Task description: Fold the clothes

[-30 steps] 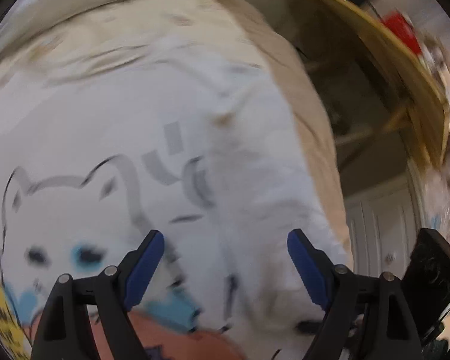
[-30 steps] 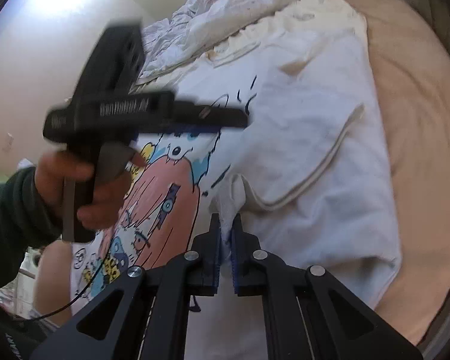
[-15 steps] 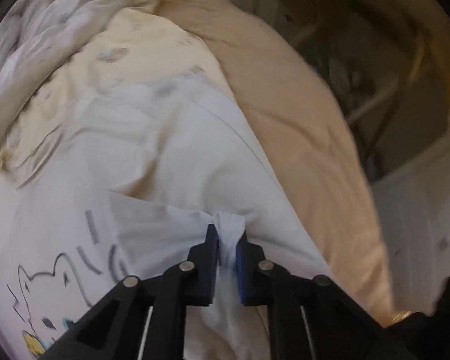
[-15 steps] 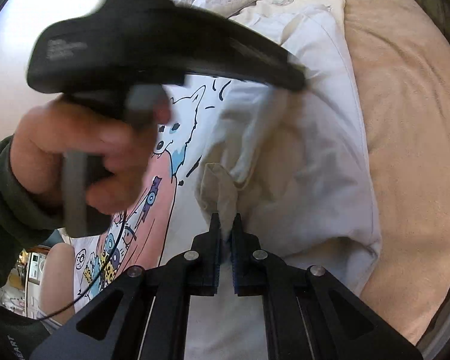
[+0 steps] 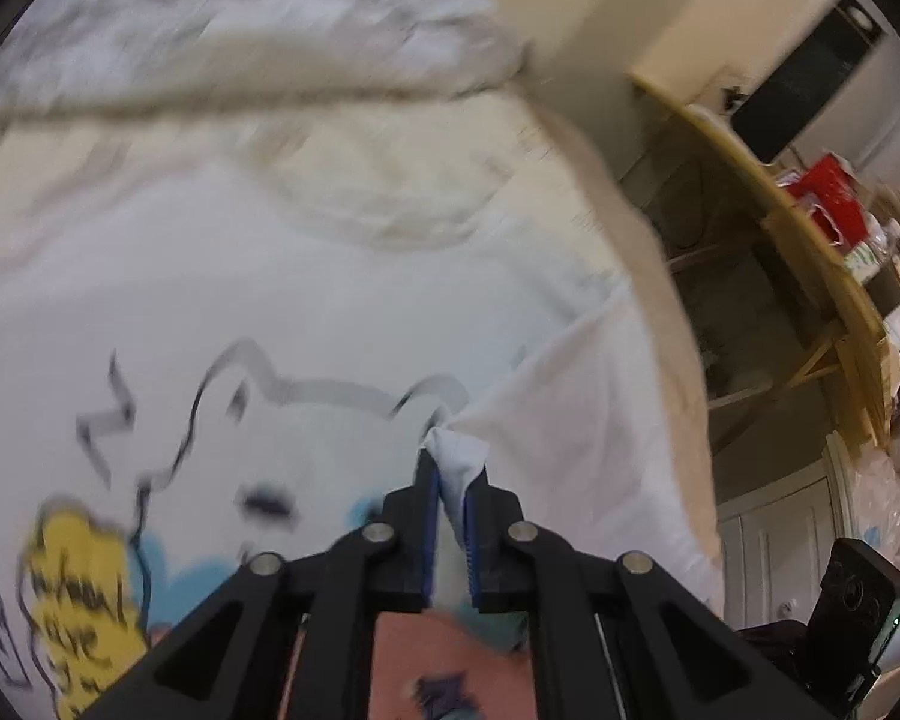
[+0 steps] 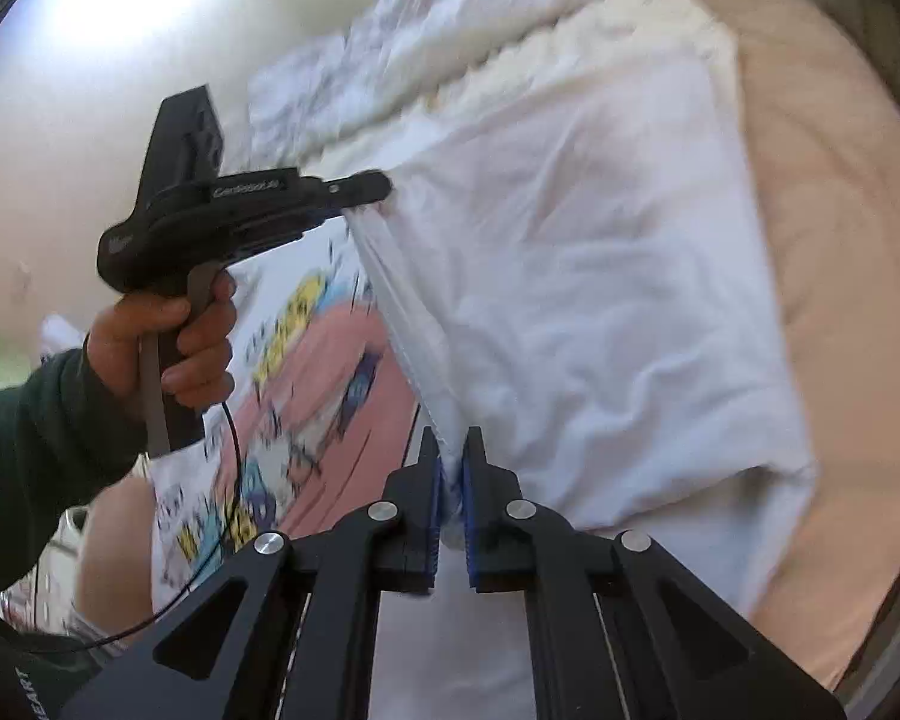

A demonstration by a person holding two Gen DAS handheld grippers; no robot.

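Pinching white T-shirt (image 6: 600, 276), left hand-held gripper (image 5: 453, 468), right hand-held gripper (image 6: 450, 450), both clamped

- Bare beige bed (image 6: 840, 276) strip on right of white shirt (image 6: 600, 276): free room to pass.
- Crumpled duvet (image 6: 450, 18) blocks far end.
- Wooden surface (image 5: 810, 228) w/ clutter stands beside bed.

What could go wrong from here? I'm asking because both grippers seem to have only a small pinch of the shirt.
1. The left gripper and right gripper each clamp just a small bunch of the white T-shirt; a hard pull might slip it free.
2. The folded edge stretched between them looks slanted, so the fold may land crooked.
3. The rumpled bedding lies close beyond the shirt and could get dragged along.
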